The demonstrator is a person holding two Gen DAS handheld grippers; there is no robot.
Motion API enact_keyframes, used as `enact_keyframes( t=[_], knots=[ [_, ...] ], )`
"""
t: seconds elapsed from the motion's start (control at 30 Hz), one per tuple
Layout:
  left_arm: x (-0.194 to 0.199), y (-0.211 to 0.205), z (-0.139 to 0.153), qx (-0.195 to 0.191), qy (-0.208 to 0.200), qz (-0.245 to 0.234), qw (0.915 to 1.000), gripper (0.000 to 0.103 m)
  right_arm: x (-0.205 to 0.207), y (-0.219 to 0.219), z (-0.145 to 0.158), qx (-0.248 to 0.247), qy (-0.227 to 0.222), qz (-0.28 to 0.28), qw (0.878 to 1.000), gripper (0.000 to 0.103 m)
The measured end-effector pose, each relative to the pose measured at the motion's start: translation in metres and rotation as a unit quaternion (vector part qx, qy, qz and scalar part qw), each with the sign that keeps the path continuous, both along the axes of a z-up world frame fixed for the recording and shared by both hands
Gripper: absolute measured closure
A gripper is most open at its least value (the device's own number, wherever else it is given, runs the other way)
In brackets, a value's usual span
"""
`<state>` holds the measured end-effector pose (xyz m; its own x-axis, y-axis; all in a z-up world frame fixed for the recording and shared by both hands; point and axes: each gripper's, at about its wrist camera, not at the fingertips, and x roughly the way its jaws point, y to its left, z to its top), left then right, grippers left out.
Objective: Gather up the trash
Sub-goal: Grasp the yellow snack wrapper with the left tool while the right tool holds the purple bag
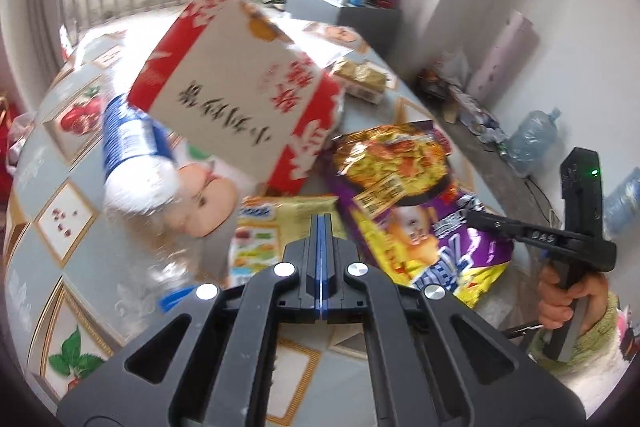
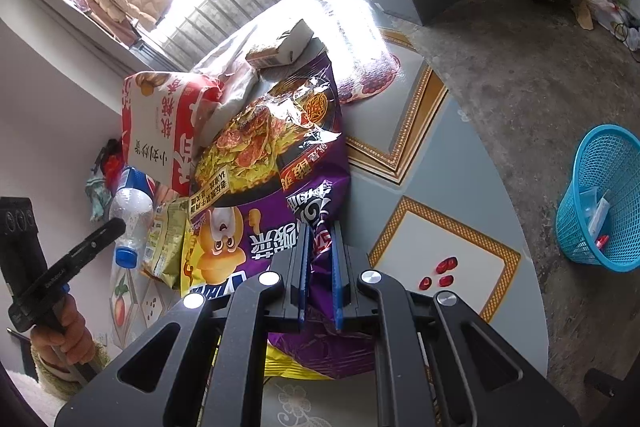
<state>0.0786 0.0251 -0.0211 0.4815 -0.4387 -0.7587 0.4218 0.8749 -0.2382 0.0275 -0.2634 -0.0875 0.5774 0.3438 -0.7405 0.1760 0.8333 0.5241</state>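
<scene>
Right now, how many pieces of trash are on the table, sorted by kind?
Snack bags: 2, purple bag and yellow-green bag
Boxes: 2, red-and-white box and small box
Plastic bottle: 1
Total: 5

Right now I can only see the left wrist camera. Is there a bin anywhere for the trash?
Observer: Yes. A blue mesh basket stands on the floor, past the edge of the table.
Operator: Is anything in it?
Observer: Yes, a few small bits lie inside; I cannot tell what they are.
Operator: What is my other gripper doing?
Observer: The right gripper is shut on the near edge of the purple snack bag.
</scene>
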Motion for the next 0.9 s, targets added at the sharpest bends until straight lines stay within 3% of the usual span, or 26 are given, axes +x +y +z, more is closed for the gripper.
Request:
enact_keyframes(
  t=[0.13, 0.3, 0.87, 0.9],
  knots=[
    [0.002, -0.003, -0.015, 0.019, 0.012, 0.003, 0.9997, 0.103, 0.002, 0.001, -0.001, -0.001, 0.002, 0.001, 1.0, 0.093],
    [0.007, -0.02, -0.046, 0.033, 0.067, -0.014, 0.9971, 0.103, 0.001, 0.001, 0.0, -0.003, 0.004, -0.003, 1.0, 0.093],
    [-0.015, -0.046, -0.055, -0.02, 0.102, -0.094, 0.9901, 0.103, -0.023, -0.025, 0.002, -0.016, 0.011, -0.038, 0.999, 0.093],
    [-0.015, -0.046, -0.054, -0.017, 0.101, -0.094, 0.9904, 0.096, -0.024, -0.025, 0.002, -0.018, 0.011, -0.038, 0.999, 0.093]
  ],
)
